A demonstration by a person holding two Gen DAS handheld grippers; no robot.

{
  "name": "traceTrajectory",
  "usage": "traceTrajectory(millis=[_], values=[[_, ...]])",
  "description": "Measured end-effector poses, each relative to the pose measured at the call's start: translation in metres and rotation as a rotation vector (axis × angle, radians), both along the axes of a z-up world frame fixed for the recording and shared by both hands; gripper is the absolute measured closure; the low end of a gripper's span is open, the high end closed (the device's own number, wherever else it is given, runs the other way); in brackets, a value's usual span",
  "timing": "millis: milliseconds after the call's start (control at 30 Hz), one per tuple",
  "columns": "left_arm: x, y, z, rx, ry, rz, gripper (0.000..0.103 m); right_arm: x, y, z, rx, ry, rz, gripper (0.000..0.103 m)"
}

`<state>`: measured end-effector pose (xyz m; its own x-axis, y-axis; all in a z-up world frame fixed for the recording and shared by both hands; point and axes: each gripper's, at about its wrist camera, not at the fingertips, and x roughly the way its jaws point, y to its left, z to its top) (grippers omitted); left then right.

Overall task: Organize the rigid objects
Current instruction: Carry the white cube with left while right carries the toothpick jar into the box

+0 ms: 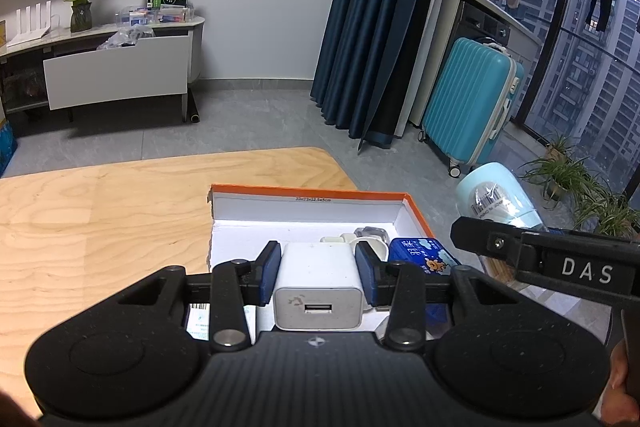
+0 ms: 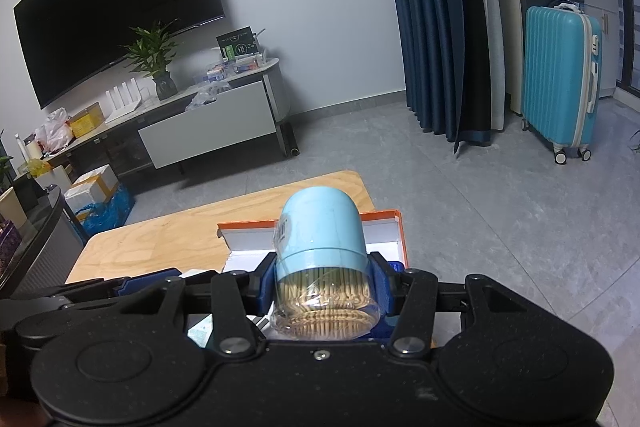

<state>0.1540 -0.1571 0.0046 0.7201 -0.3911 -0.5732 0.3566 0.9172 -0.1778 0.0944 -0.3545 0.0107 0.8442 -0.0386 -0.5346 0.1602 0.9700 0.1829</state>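
Observation:
My left gripper is shut on a white USB charger and holds it over the orange-rimmed white box on the wooden table. In the box lie a blue packet, small white pieces and a clear item. My right gripper is shut on a toothpick jar with a light blue cap, held above the box. The jar also shows in the left wrist view, to the right of the box.
A teal suitcase and blue curtains stand at the right. A TV cabinet with a plant and clutter lines the far wall under a dark TV. Potted plants sit by the window.

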Motion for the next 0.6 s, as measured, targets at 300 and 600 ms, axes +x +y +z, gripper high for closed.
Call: traceTrajectory(millis=[300,600], values=[[0.005,-0.001,-0.001,-0.001,0.008,-0.006,0.062,0.012,0.002,0.002,-0.004,0.009,0.002,0.045],[0.011,-0.001,-0.002,0.000,0.013,-0.004,0.062,0.019,0.001,0.001,-0.006,0.017,0.001,0.045]])
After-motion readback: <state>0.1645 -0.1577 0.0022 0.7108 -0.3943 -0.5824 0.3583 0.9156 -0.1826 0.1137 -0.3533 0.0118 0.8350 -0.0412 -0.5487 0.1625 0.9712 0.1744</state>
